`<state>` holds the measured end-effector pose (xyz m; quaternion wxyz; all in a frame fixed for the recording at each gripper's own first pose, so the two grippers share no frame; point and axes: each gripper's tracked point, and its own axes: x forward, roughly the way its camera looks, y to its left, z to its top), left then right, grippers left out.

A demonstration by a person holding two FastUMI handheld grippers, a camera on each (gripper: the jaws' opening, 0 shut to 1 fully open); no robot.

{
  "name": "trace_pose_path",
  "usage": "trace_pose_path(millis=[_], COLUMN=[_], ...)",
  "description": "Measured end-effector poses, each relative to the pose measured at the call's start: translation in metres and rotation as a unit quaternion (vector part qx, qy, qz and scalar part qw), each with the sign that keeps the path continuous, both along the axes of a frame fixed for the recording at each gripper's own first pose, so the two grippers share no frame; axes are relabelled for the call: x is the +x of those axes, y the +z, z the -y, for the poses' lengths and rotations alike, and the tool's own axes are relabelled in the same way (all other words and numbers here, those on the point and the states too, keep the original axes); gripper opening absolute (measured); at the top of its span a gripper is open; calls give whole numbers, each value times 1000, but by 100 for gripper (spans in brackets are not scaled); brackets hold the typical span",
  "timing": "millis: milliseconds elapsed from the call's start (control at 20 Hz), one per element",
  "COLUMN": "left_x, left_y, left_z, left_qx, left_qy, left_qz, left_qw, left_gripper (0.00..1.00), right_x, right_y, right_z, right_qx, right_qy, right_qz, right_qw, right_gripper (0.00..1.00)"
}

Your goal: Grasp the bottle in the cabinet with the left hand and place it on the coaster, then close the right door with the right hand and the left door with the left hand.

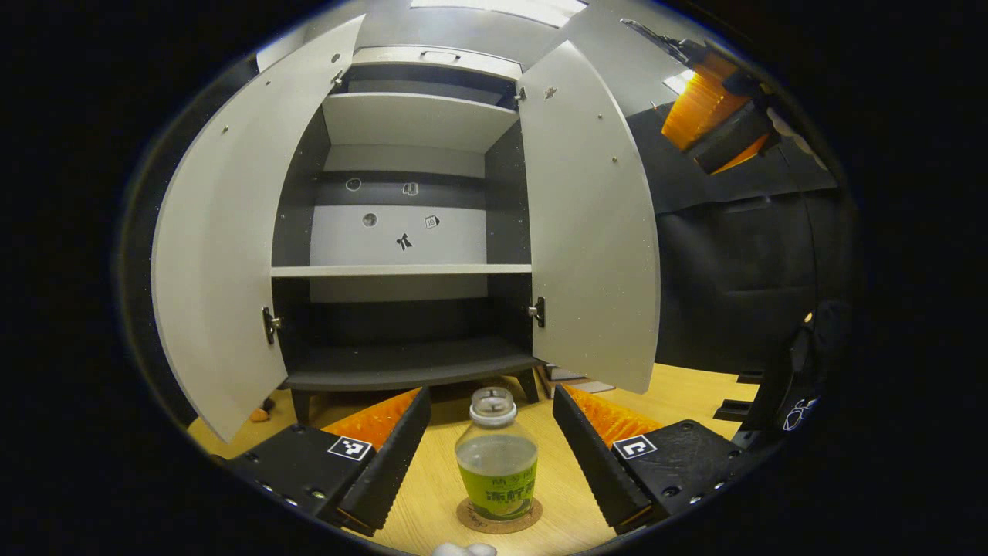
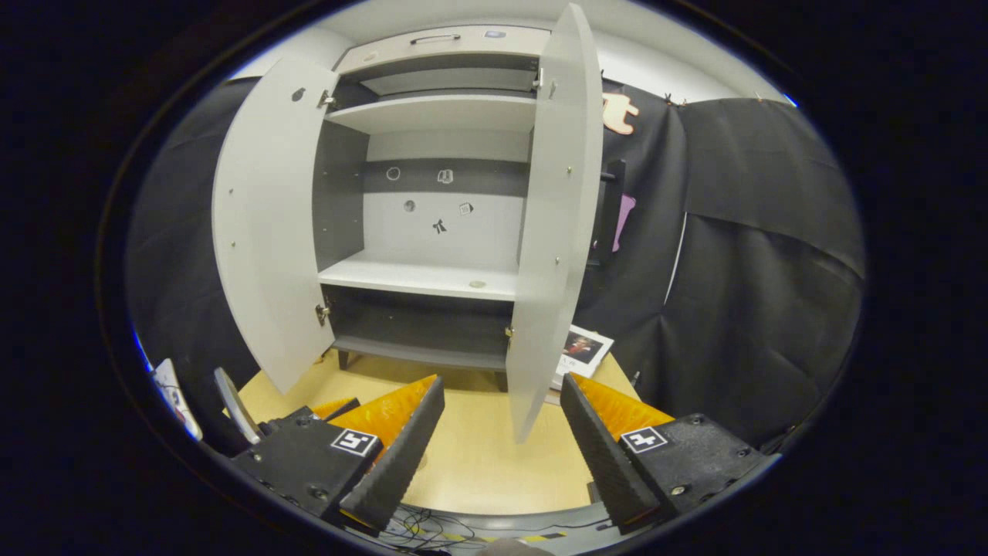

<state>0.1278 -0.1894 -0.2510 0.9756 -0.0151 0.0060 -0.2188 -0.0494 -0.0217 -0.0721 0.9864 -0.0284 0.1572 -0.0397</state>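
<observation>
In the left gripper view, a clear bottle (image 1: 495, 455) with a green label stands upright on a round cork coaster (image 1: 499, 516) on the wooden table. My left gripper (image 1: 490, 401) is open, with one finger on each side of the bottle and a gap at both sides. The grey cabinet (image 1: 409, 270) behind has its left door (image 1: 231, 255) and right door (image 1: 594, 224) swung open, and its shelves are bare. My right gripper (image 2: 502, 394) is open and holds nothing. It faces the right door (image 2: 556, 232), seen nearly edge-on. The right gripper (image 1: 718, 116) also shows high at the upper right.
The wooden table (image 2: 478, 455) runs from the cabinet's feet to the front edge, where cables (image 2: 417, 525) lie. A photo card (image 2: 583, 347) leans by the cabinet's right foot. Black cloth (image 2: 756, 270) walls the right side. A small round mark (image 2: 477, 284) sits on the middle shelf.
</observation>
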Motion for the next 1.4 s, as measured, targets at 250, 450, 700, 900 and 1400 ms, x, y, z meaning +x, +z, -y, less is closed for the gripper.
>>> trace_pose_path(millis=[250, 450, 700, 900, 1400], left_x=[2, 8, -2, -20, -45], left_y=[60, 98, 135, 164, 199], left_z=[-34, -92, -165, -195, -159], left_qx=[-21, -18, -5, 10, 30], left_qy=[35, 95, 176, 219, 263], left_qz=[-21, -60, -66, -55, -36], left_qw=[999, 994, 982, 974, 964], left_gripper=[97, 96, 97, 95, 94], right_x=[2, 10, 24, 35, 86], right_y=[13, 24, 45, 55, 85], right_z=[1, 16, 54, 97, 237], right_qx=[12, 16, 35, 40, 36], right_qy=[2, -7, -28, -45, -73], right_qz=[34, 63, 100, 116, 127], right_qw=[999, 998, 994, 991, 989], right_gripper=[99, 95, 99, 99, 95])
